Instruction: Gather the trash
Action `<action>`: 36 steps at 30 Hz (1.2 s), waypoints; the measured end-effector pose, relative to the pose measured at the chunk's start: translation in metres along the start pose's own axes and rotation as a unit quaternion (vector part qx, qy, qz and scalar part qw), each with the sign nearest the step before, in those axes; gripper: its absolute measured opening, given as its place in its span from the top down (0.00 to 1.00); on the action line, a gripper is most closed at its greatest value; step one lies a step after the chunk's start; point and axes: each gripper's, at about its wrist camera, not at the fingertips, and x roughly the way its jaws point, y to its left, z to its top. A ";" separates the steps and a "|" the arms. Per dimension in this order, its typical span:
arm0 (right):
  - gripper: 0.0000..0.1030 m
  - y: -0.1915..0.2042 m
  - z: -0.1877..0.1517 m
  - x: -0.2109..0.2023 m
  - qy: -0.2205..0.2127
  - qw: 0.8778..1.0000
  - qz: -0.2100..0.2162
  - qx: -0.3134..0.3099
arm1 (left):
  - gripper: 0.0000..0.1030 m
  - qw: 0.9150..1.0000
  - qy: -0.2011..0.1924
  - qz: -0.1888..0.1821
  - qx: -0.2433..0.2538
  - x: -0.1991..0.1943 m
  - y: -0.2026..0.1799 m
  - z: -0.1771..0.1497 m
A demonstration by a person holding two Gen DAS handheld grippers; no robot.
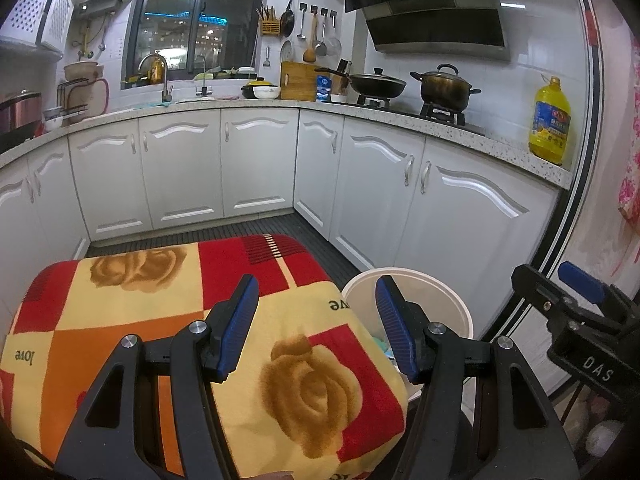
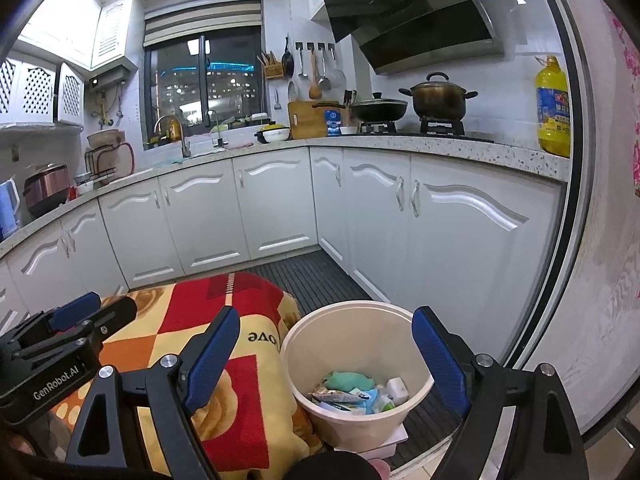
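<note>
A cream waste bin (image 2: 416, 394) stands on the dark floor right of a table under a red, orange and yellow rose blanket (image 2: 256, 308). Inside it lie several pieces of trash (image 2: 354, 392): a green wad, wrappers, white bits. My right gripper (image 2: 326, 360) is open and empty, hovering above the bin. My left gripper (image 1: 316, 328) is open and empty over the blanket's (image 1: 160, 320) right part, with the bin's rim (image 1: 448, 292) just to its right. Each gripper shows in the other's view: the right one (image 1: 576, 300) and the left one (image 2: 64, 332).
White lower cabinets (image 2: 280, 208) with a speckled counter (image 2: 460, 148) wrap around left, back and right. Pots (image 2: 438, 100) sit on the stove, a yellow oil bottle (image 2: 554, 112) at the counter's end. A sliding door frame (image 2: 576, 200) runs down the right.
</note>
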 end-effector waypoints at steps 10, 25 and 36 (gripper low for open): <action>0.13 0.006 0.001 0.000 0.000 1.000 0.002 -0.005 | 0.42 1.000 0.001 0.001 0.000 0.001 -0.001 0.000; 0.13 0.007 0.004 0.003 0.003 1.000 0.004 -0.008 | 0.42 1.000 0.006 0.003 0.001 0.004 0.003 -0.004; 0.13 0.006 0.004 0.004 0.006 1.000 0.005 -0.009 | 0.42 1.000 0.011 0.006 0.005 0.005 0.004 -0.005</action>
